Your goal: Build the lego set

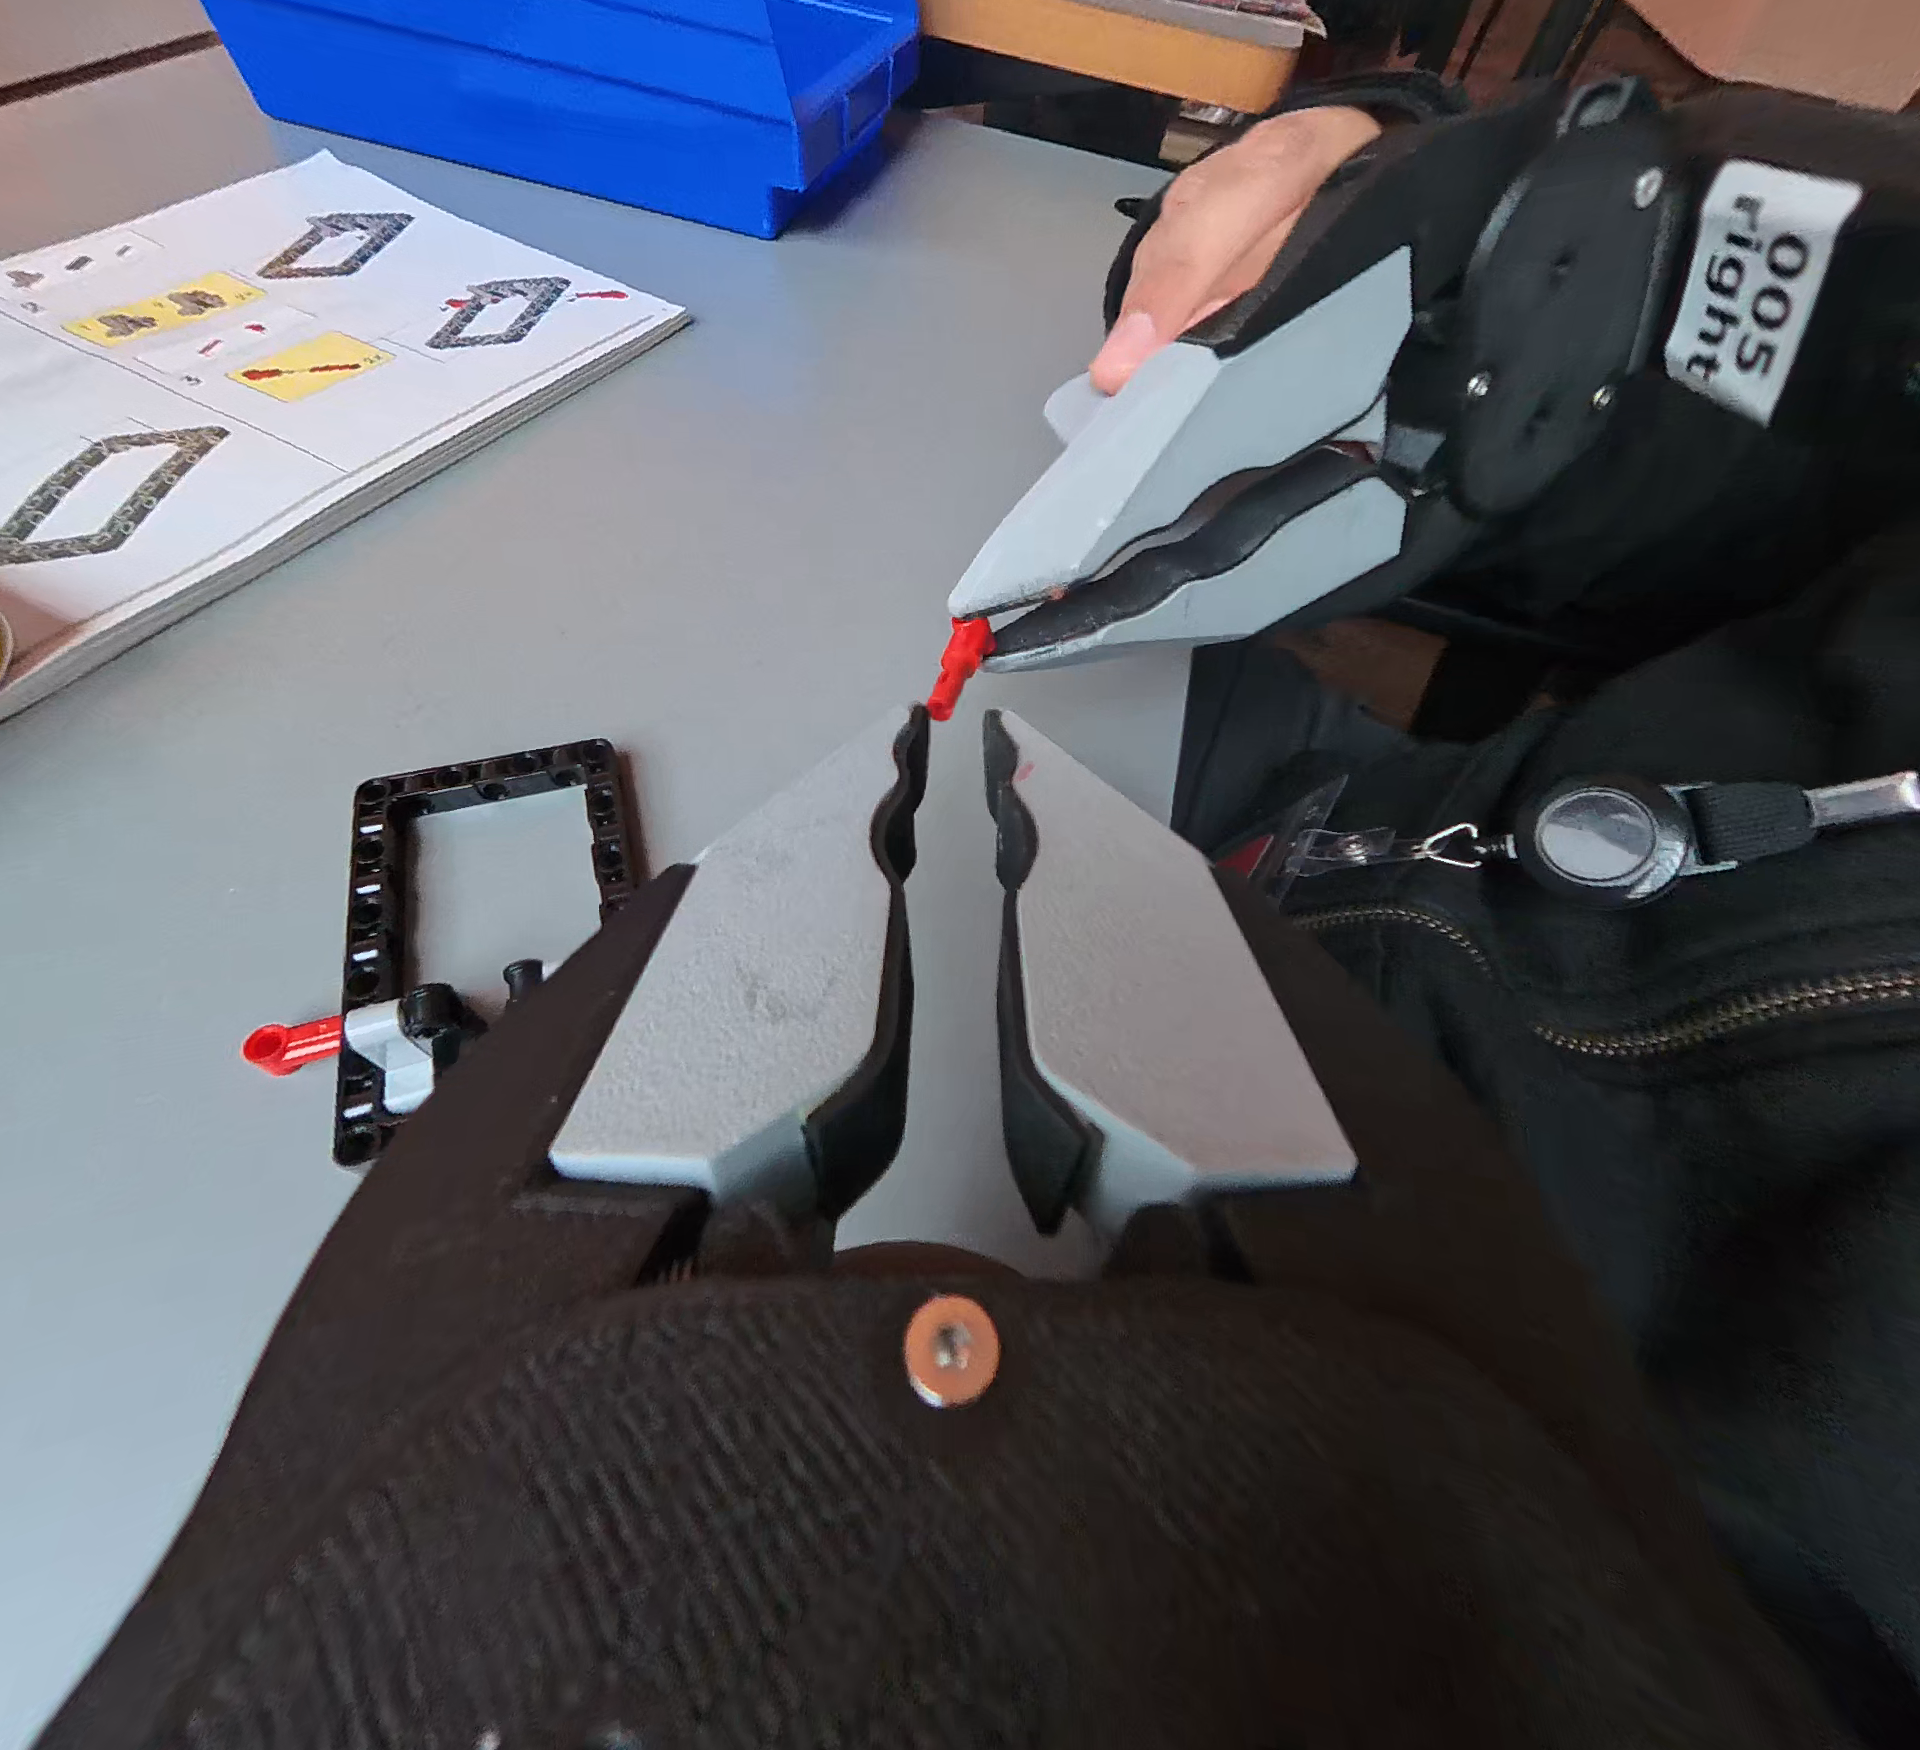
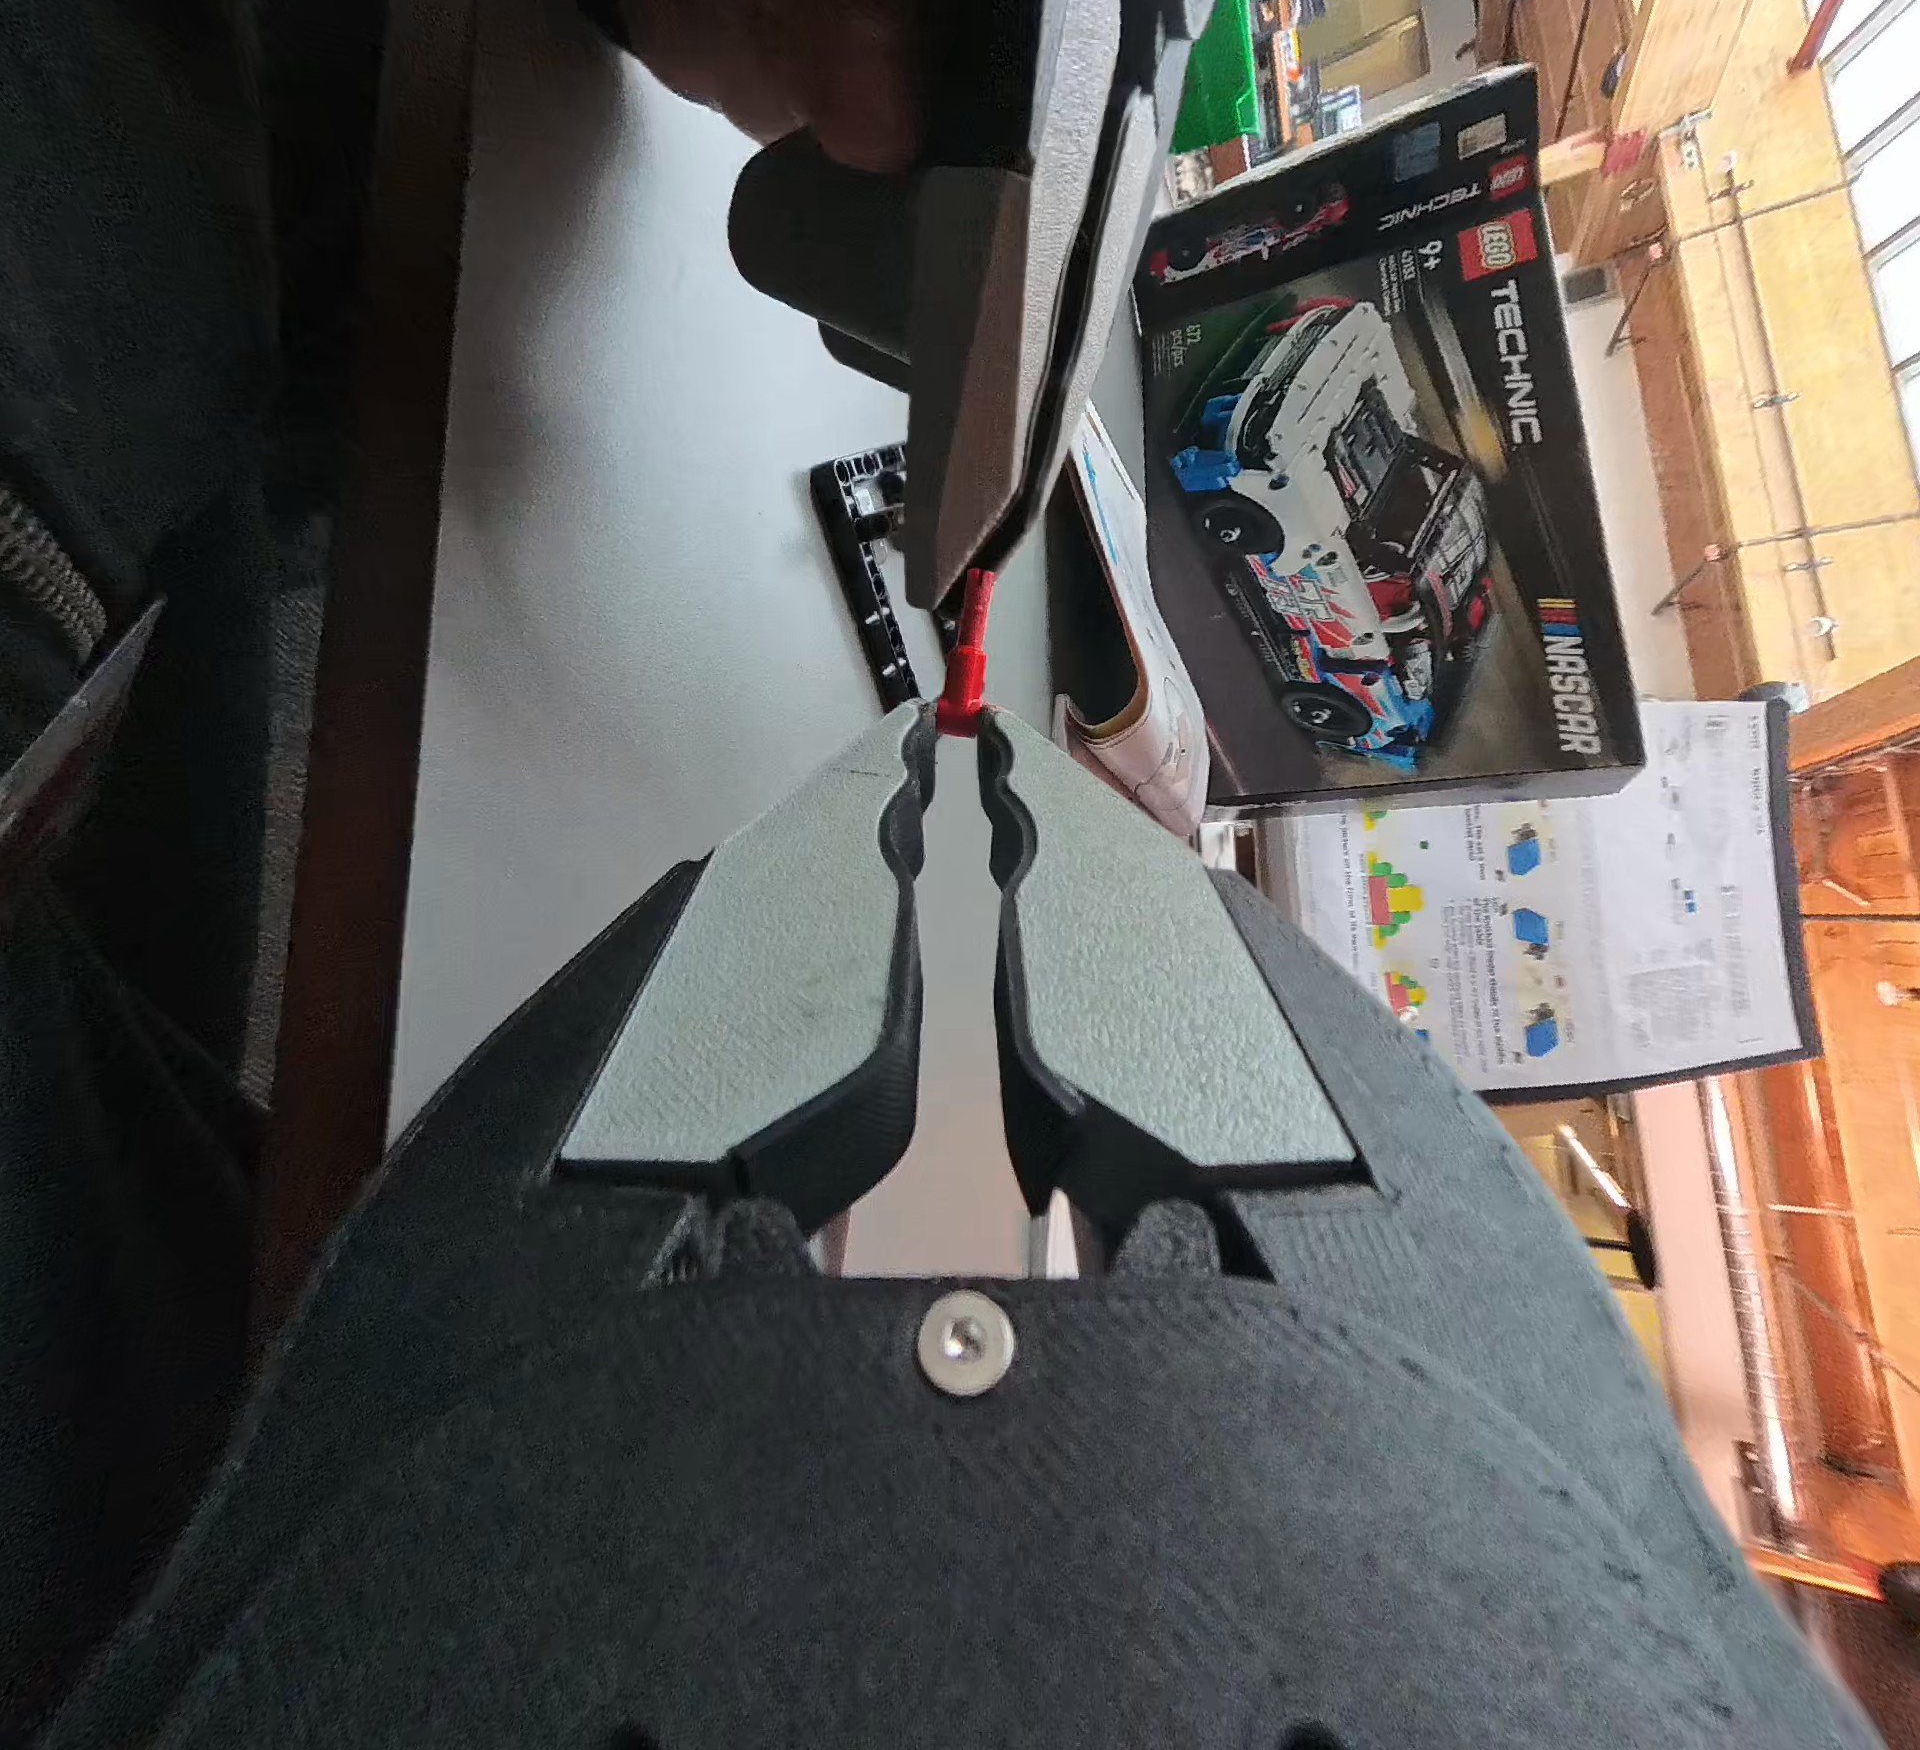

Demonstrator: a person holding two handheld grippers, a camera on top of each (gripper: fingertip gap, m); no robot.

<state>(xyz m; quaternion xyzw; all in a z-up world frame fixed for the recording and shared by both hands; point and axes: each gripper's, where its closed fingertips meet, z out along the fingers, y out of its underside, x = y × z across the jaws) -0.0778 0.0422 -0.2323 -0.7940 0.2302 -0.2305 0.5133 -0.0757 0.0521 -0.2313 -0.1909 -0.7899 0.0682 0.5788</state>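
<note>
1. A grey tabletop [image 1: 727, 505] held a large blue plastic storage bin [image 1: 540, 7] at its far edge.
2. An open white instruction booklet [image 1: 260, 370] lay near the bin.
3. A black rectangular lego frame [image 1: 379, 879] lay flat on the table, a red pin [image 1: 286, 1044] and grey connector [image 1: 390, 1051] sticking out of one end.
4. The left gripper [image 1: 951, 724] was held above the table with its jaws slightly parted, gripping nothing.
5. The right gripper [image 2: 956, 729] was clenched on a small red lego pin [image 2: 961, 672], held in the air just beside the left gripper's tips.
</note>
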